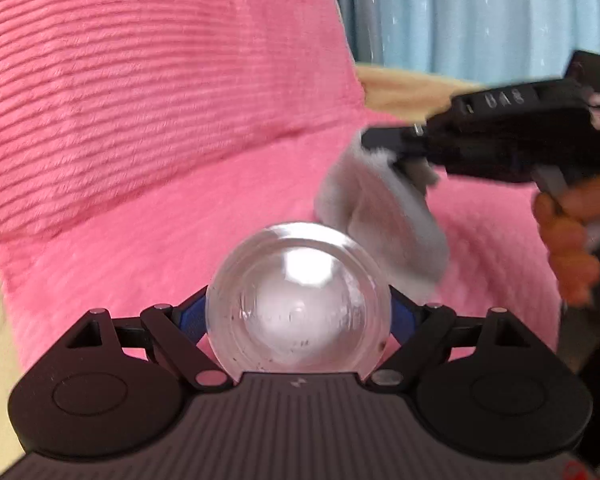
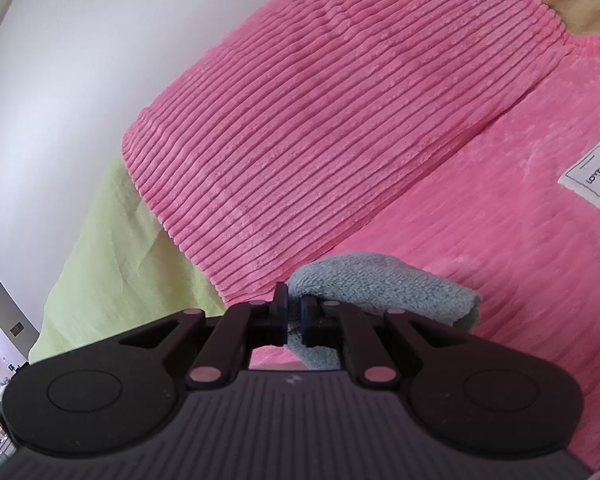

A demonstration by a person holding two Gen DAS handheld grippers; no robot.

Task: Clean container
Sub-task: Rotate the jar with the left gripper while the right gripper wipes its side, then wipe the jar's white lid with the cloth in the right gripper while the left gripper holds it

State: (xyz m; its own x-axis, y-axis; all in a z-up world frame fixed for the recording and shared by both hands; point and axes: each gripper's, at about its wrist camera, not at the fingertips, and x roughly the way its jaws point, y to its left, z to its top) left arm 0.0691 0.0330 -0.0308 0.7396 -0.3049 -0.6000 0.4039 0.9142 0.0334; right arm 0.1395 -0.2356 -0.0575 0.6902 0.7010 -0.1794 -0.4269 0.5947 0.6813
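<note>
Pink ribbed blanket fills the background, white label sewn on (text unreadable). Pale green sheet underneath, blue curtain behind, white wall.

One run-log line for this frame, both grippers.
left gripper: shut on clear container | right gripper: shut on grey cloth | cloth beside container, contact unclear

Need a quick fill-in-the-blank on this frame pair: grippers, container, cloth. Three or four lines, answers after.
1. The left gripper is shut on a clear ____ container.
2. The right gripper pinches a folded cloth whose colour is ____.
3. In the left wrist view the cloth hangs beside the container, toward the ____ of the picture.
4. The ribbed fabric behind both grippers is ____.

Missing words: glass; grey; right; pink
</note>
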